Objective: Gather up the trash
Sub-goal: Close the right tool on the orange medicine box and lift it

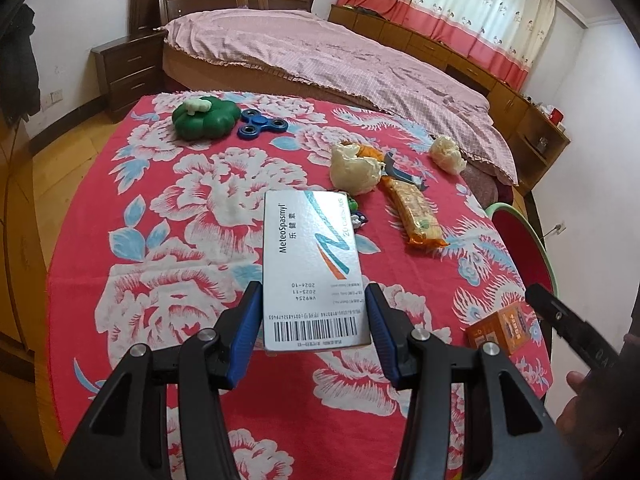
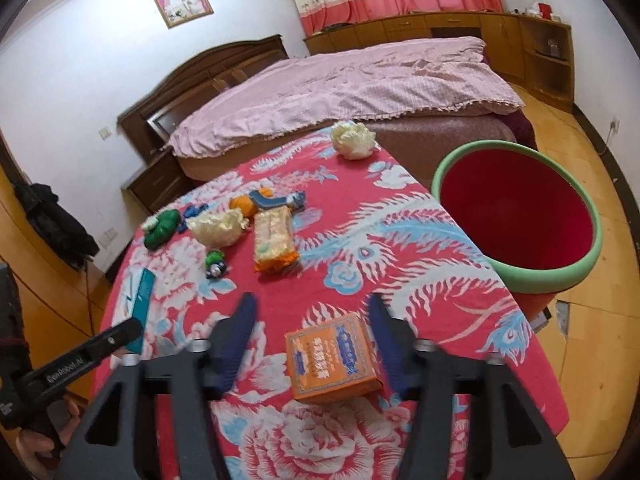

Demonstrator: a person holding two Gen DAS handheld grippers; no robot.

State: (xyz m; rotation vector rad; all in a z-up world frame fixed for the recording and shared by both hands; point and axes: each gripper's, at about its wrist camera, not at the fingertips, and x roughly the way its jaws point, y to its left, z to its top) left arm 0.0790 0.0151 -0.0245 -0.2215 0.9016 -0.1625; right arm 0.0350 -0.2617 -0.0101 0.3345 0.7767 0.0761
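My left gripper (image 1: 312, 300) is shut on a white medicine box (image 1: 310, 256) and holds it above the red floral table; the box shows edge-on in the right wrist view (image 2: 140, 308). My right gripper (image 2: 312, 320) is open, its fingers on either side of an orange box (image 2: 330, 364) that lies on the cloth; the box also shows in the left wrist view (image 1: 502, 330). Two crumpled cream paper balls (image 1: 356, 168) (image 1: 448, 152) and an orange biscuit packet (image 1: 416, 212) lie further back. A red bin with a green rim (image 2: 516, 216) stands beside the table's right edge.
A green toy (image 1: 202, 118), a blue spinner (image 1: 262, 124), a small figure (image 2: 216, 264) and a slingshot-like toy (image 2: 280, 202) lie on the table (image 2: 420, 240). A bed (image 1: 340, 60) stands behind it, with a nightstand (image 1: 128, 76) to its left.
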